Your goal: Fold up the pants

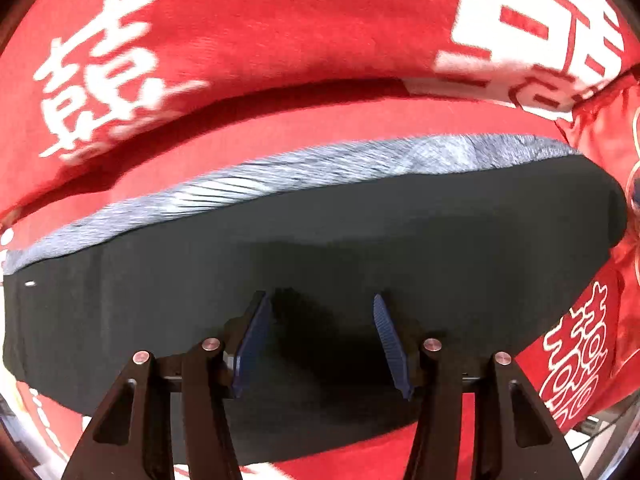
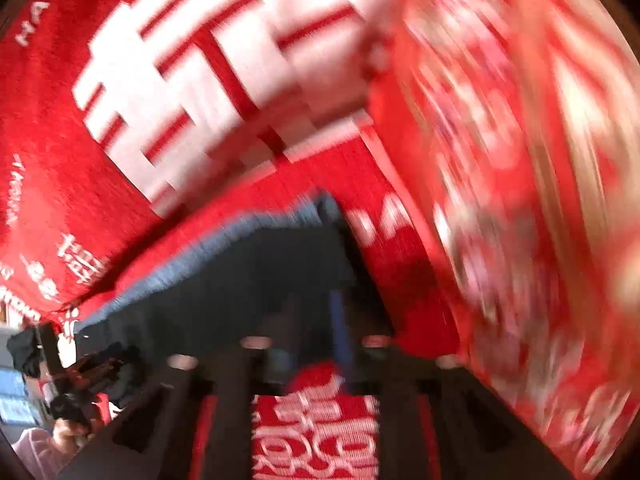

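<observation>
A red blanket (image 1: 280,20) with white characters carries the folded black pants (image 1: 360,232); my left tongs (image 1: 320,340) hover apart above them, right tongs' (image 2: 312,360) state blurred beyond telling.

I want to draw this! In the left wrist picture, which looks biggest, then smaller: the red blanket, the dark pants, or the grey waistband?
1. Red blanket, filling most of the picture.
2. Dark pants, though being near the camera enlarges them.
3. Grey waistband, a thin strip.
</observation>
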`<state>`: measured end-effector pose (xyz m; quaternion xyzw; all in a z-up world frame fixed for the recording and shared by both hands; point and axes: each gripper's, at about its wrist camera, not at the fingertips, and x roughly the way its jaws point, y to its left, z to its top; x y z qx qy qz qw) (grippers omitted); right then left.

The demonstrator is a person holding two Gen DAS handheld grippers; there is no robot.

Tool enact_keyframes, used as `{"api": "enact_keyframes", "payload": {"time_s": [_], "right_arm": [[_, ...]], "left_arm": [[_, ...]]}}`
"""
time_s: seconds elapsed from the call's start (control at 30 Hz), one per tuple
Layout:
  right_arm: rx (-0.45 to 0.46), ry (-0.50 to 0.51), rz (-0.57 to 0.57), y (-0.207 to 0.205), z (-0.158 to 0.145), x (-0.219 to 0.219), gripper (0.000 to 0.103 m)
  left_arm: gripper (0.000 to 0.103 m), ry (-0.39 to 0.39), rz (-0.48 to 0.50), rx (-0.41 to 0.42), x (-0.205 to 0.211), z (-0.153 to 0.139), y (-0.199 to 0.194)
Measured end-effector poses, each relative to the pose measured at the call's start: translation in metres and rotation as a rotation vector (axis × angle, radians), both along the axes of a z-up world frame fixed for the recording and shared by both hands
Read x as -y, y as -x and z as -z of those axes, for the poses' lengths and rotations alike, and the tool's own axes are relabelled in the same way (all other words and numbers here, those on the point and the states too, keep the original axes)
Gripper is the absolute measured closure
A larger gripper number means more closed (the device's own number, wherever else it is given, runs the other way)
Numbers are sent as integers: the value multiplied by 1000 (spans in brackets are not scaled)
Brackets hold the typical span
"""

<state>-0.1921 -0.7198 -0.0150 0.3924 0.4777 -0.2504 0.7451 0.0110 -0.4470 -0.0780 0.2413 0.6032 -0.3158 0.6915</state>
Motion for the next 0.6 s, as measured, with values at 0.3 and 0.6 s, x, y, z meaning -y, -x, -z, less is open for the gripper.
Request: {"api": "enact_keyframes", "payload": {"time_s": [0.3,0.6], "right_arm": [[-121,-125,-101,-70,72,42,84],[-53,-25,57,-60,27,71,76]], "left_arm": [[48,24,13,63,-7,3,20],[47,20,16,77,-12,6,30]]}}
